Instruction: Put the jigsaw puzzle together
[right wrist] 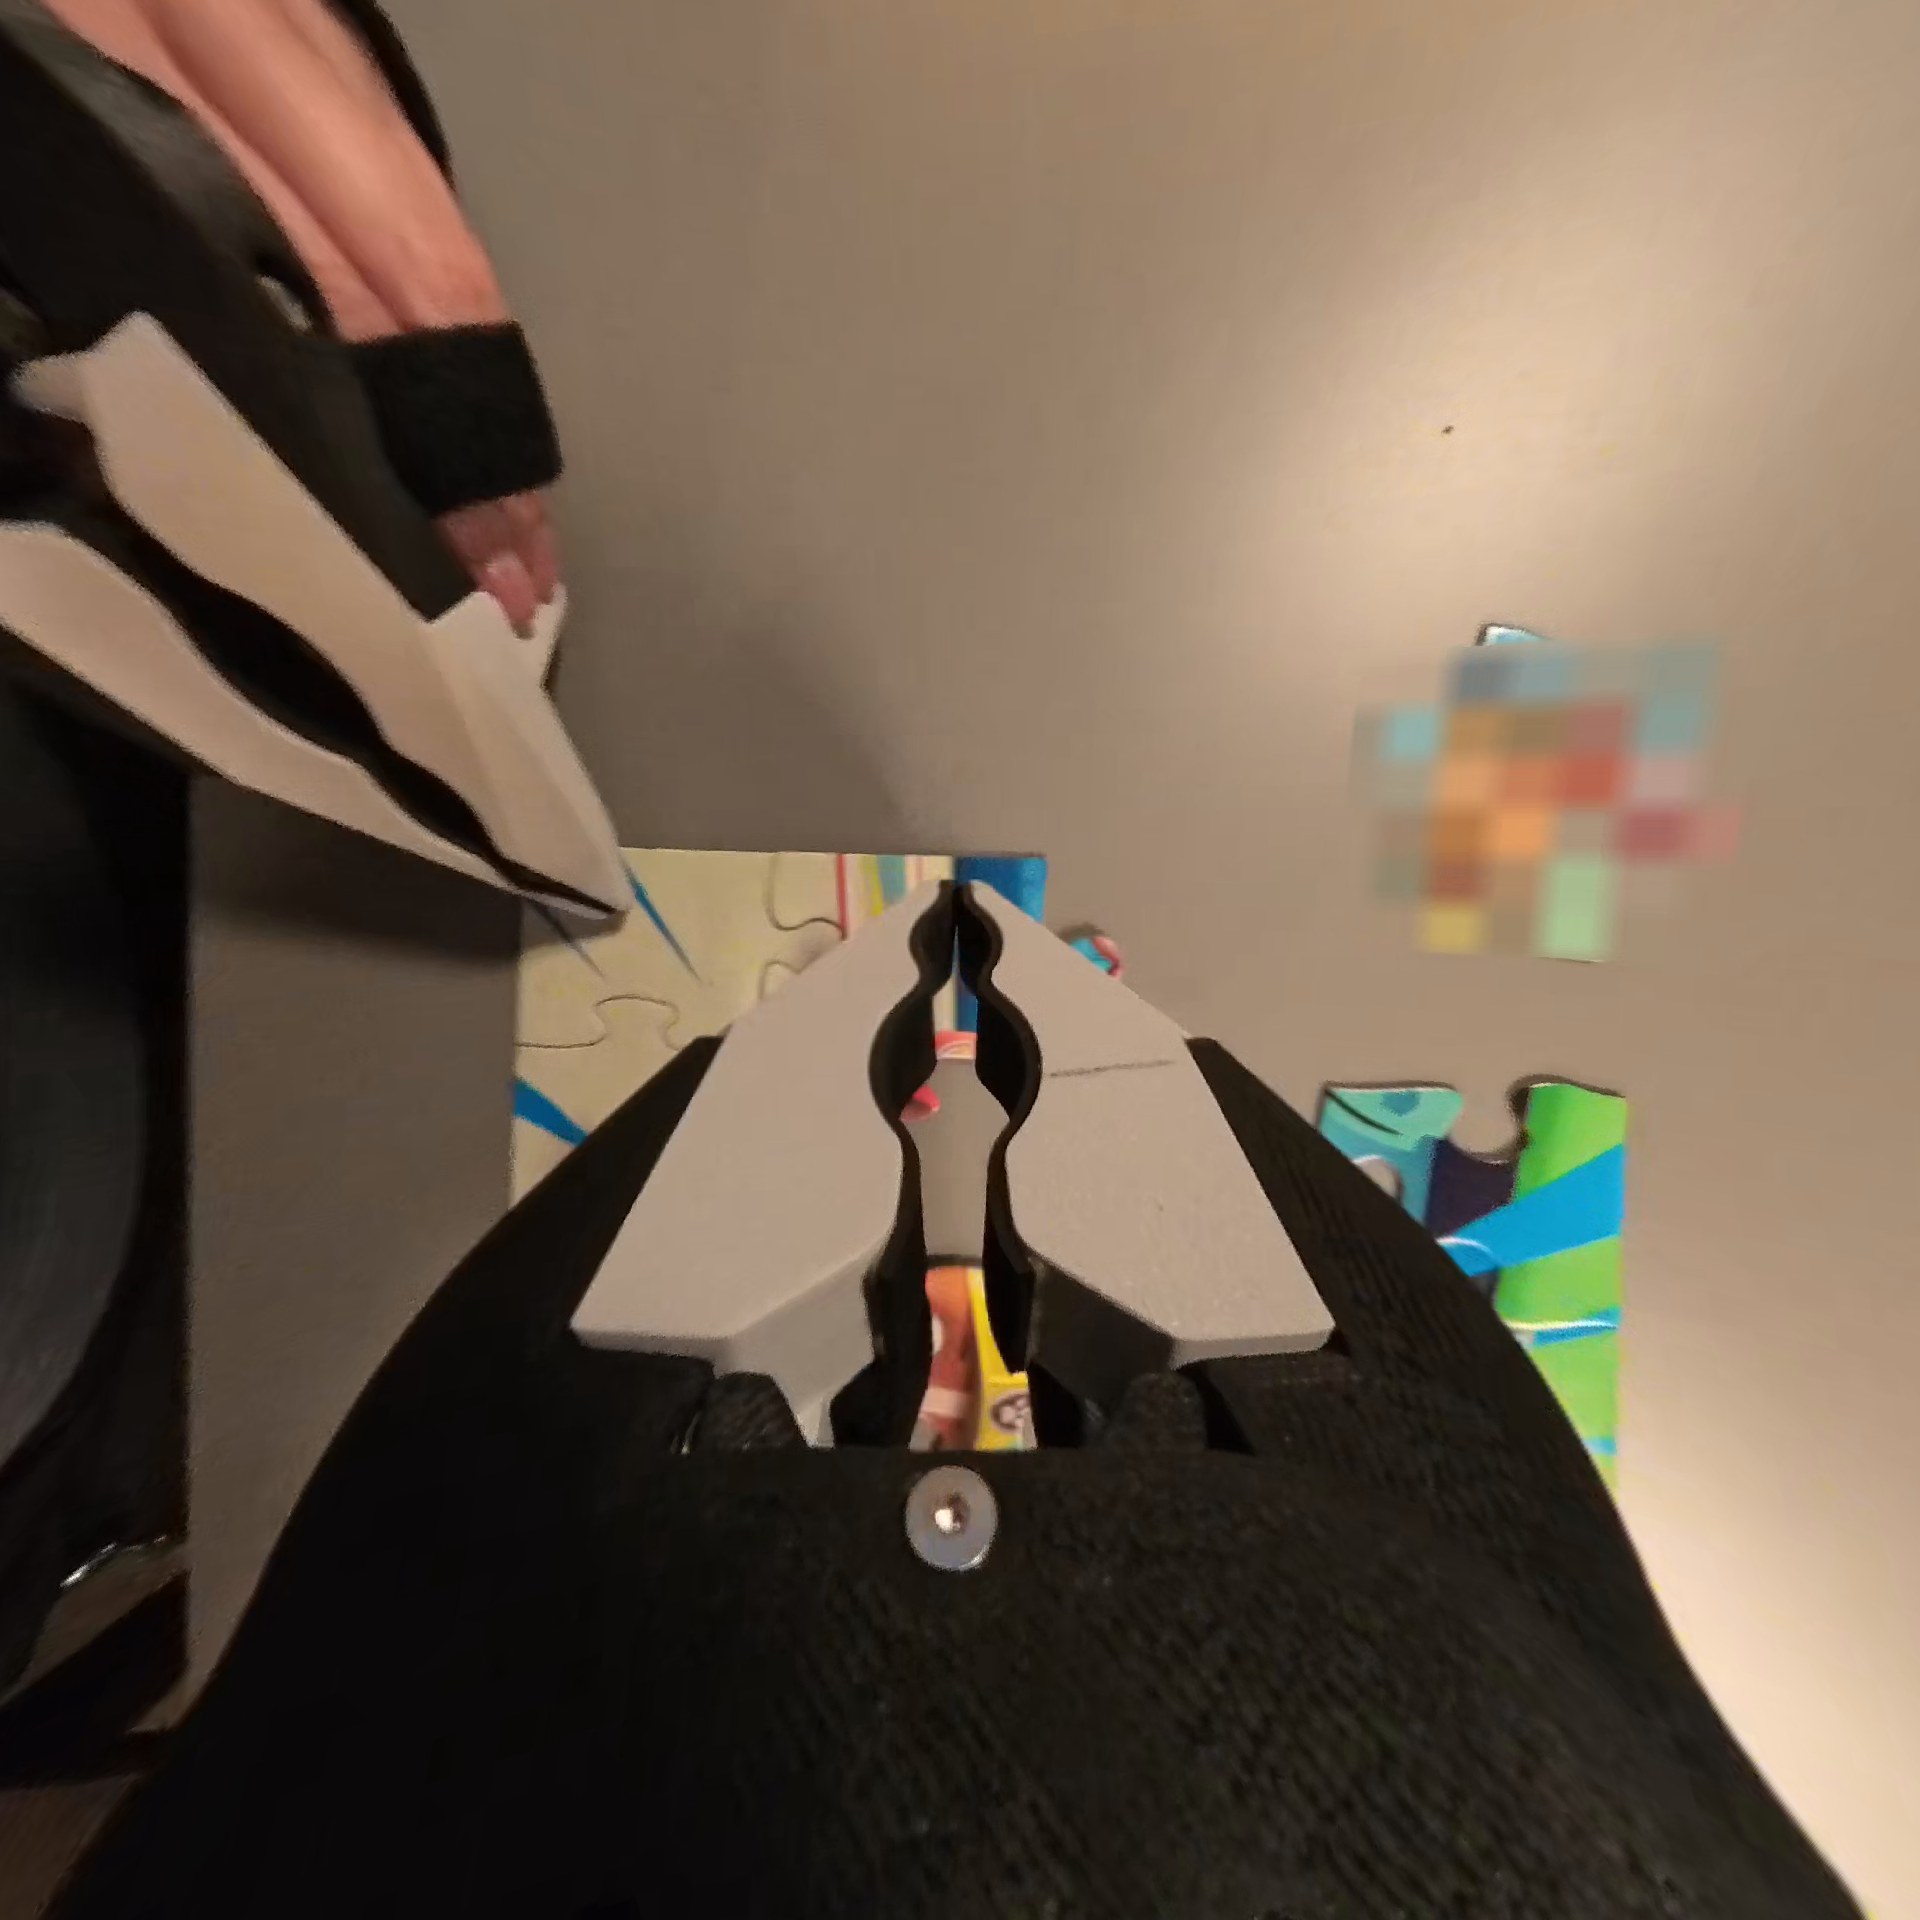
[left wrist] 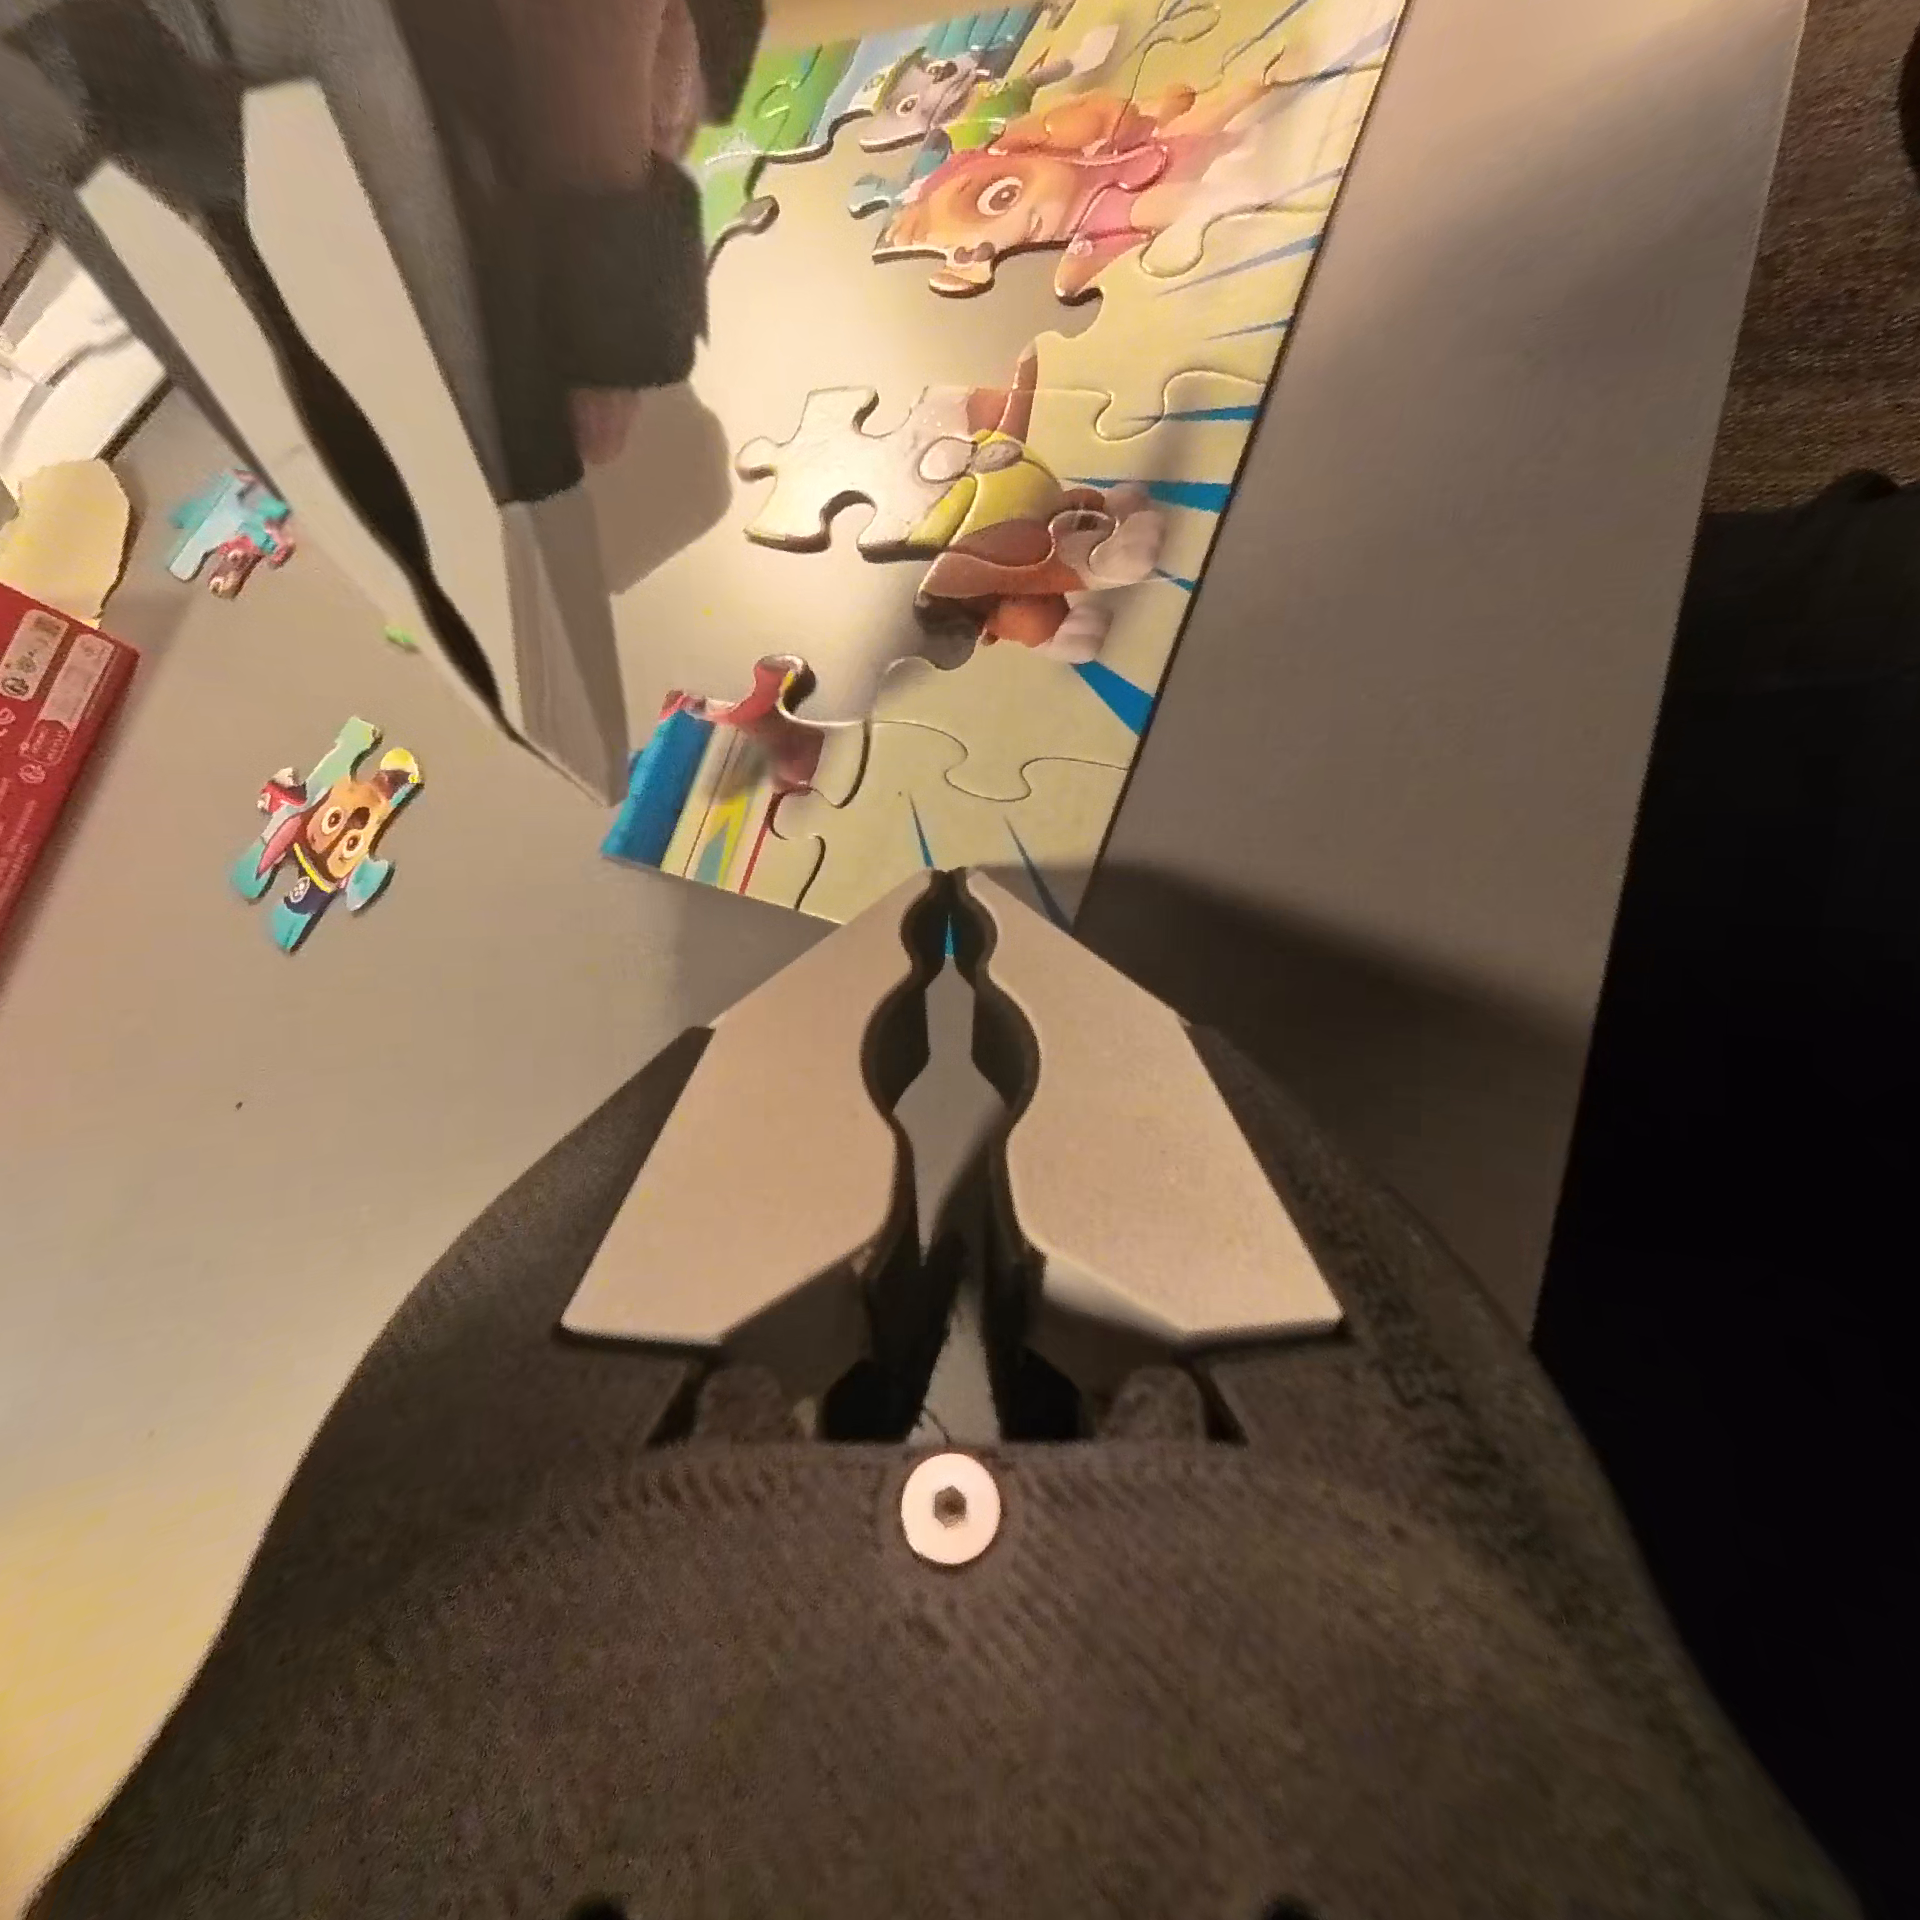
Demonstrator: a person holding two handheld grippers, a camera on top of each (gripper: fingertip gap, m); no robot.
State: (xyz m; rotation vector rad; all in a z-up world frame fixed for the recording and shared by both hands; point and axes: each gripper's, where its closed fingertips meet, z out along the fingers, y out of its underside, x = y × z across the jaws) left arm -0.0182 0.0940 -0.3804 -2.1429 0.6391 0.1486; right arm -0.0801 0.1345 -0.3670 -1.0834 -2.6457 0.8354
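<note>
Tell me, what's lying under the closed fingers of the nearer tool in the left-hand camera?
Under the left gripper, whose fingers are shut, lies the corner of the partly built jigsaw on the grey table. The gripper's body covers whatever lies closer in.

Two grippers (left wrist: pixel 951 878) (right wrist: pixel 954 888); one part-built puzzle (left wrist: pixel 1039 447) by the desk's (left wrist: pixel 312 1091) edge; two loose pieces (left wrist: pixel 327 831) (left wrist: pixel 231 530) farther in; one red box (left wrist: pixel 52 727); one separate joined cluster (right wrist: pixel 1538 1195).
</note>
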